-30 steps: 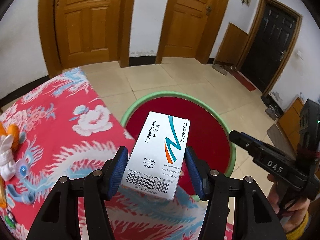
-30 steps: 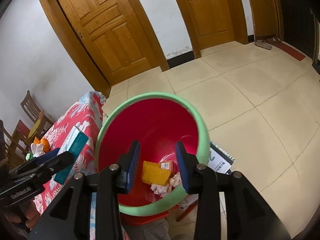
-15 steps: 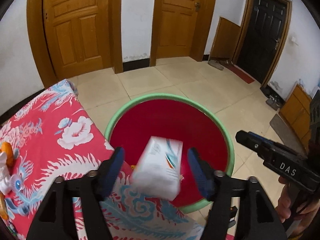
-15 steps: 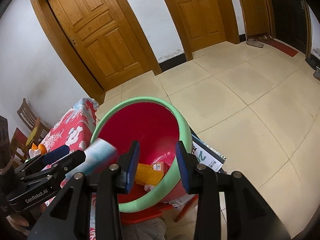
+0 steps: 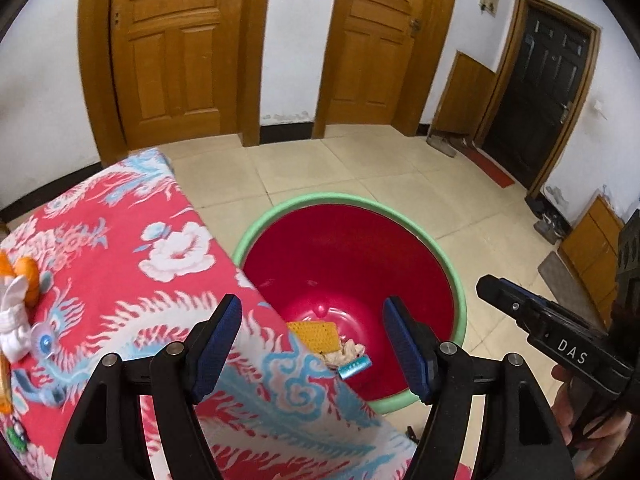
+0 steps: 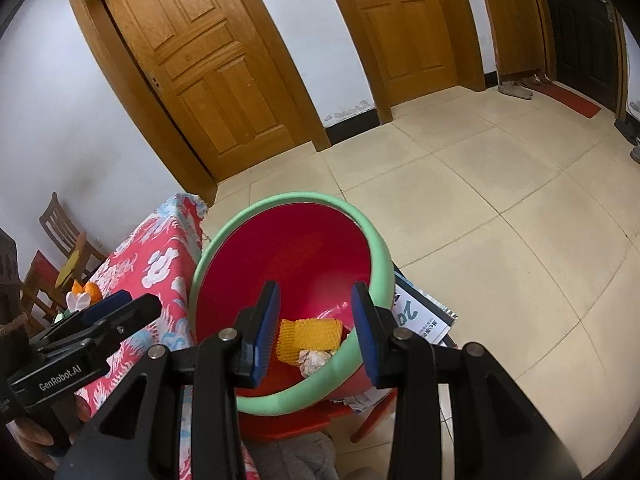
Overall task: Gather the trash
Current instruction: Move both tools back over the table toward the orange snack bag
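My left gripper [image 5: 312, 316] stands wide open over the table edge and the red bin, nothing between its blue pads [image 5: 404, 340]. The red bin with a green rim [image 5: 460, 296] holds a yellow foam net [image 5: 316, 334], crumpled paper [image 5: 348, 349] and the teal end of a small box [image 5: 354, 366]. My right gripper [image 6: 314, 308] hovers over the same bin's rim [image 6: 378, 252] with a moderate gap and nothing held. The foam net [image 6: 312, 334] and paper [image 6: 316, 360] show between its fingers. Each gripper appears in the other's view: the right one [image 5: 520, 312], the left one [image 6: 112, 316].
A table with a red dragon-pattern cloth [image 5: 120, 264] touches the bin's left side; orange and white items [image 5: 20, 300] lie at its left. The bin sits on a red stool with printed sheets [image 6: 420, 316]. Beyond are tiled floor [image 6: 500, 200], wooden doors and chairs [image 6: 60, 240].
The left jaws opened and the white medicine box they held dropped down into the bin. The right gripper kept its gap and stayed above the bin.
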Demonstrator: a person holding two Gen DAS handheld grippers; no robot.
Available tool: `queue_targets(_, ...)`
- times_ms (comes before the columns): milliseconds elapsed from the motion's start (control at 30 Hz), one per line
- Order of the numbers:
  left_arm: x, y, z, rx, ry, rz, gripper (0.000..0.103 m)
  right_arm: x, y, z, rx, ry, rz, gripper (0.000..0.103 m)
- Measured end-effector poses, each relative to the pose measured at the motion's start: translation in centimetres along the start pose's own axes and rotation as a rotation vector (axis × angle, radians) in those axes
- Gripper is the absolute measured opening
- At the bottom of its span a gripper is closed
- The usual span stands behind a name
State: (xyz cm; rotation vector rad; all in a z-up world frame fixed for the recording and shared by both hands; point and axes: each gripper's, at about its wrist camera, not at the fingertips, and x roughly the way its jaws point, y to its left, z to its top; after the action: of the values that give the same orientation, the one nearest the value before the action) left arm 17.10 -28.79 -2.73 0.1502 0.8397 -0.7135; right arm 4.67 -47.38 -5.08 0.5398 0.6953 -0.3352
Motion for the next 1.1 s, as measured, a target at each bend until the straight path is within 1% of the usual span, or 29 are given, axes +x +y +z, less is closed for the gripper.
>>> queue_targets(233, -2.3, 1.8, -0.7, -0.045, -0.022, 0.047, 0.074, -0.7, 1.1, -0.3, -0.023, 0.0, 0.02, 0.038)
queue_targets(567, -5.4, 5.5, -2.0, -0.117, -0.044, 0.118, 0.074, -1.3, 4.2, -1.3, -0.065, 0.023, 0.073, 0.038)
queue_targets(800, -7.4, 9.3, -3.0, -0.182, -0.051, 0.183, 0.074, -1.0, 6.7, -2.1, -0.091, 0.057, 0.111, 0.038)
queue_targets(1100, -9.8, 14.0, -4.2, -0.232, -0.067, 0.262, 0.074, -0.4, 10.5, -2.9, -0.151, 0.099, 0.157, 0.038)
